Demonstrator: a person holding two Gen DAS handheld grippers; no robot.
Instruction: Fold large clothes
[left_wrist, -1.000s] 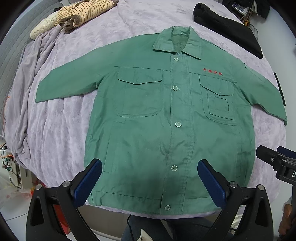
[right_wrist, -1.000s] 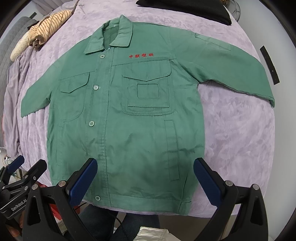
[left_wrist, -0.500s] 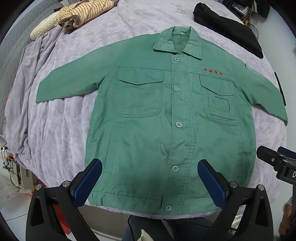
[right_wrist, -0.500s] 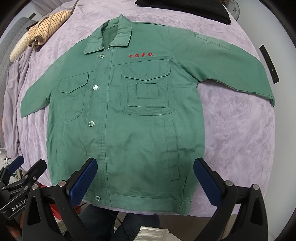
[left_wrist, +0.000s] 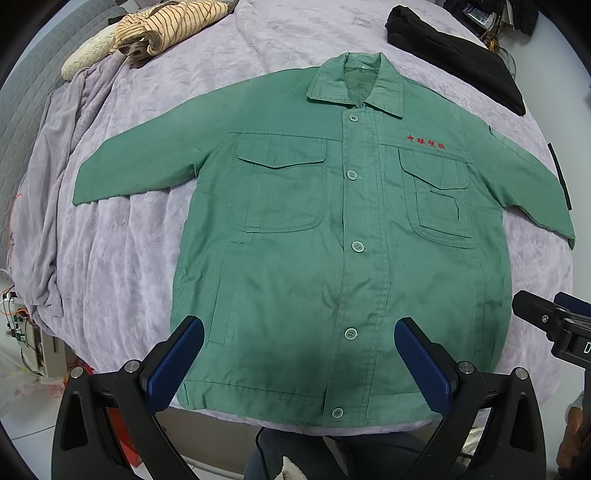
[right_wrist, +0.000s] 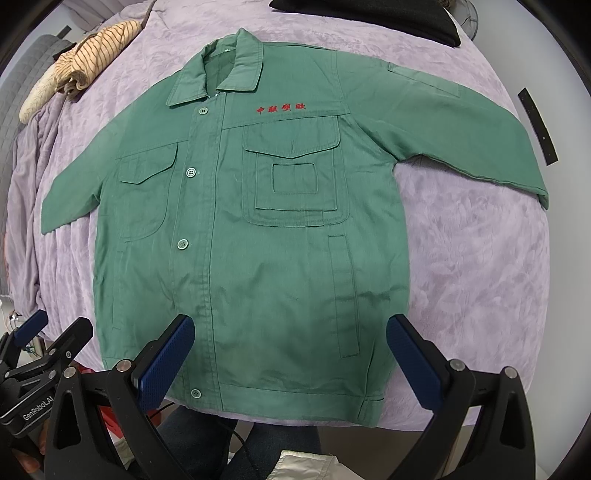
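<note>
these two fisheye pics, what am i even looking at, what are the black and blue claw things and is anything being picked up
The claws are two hand-held grippers; a person carries one in each hand, and each has a wide-angle camera looking forward along its two fingers. One picture comes from the left gripper, the other from the right gripper. The blue strips are the finger pads. Each camera also catches the other gripper at the edge of its picture.

Below them, a green jacket lies flat, face up and buttoned, sleeves spread out, on a bed with a lilac cover. At the far side lie a striped bundle and a dark folded garment.

Nothing is held: both grippers are open, near the jacket's hem, and no fold has been made yet.
</note>
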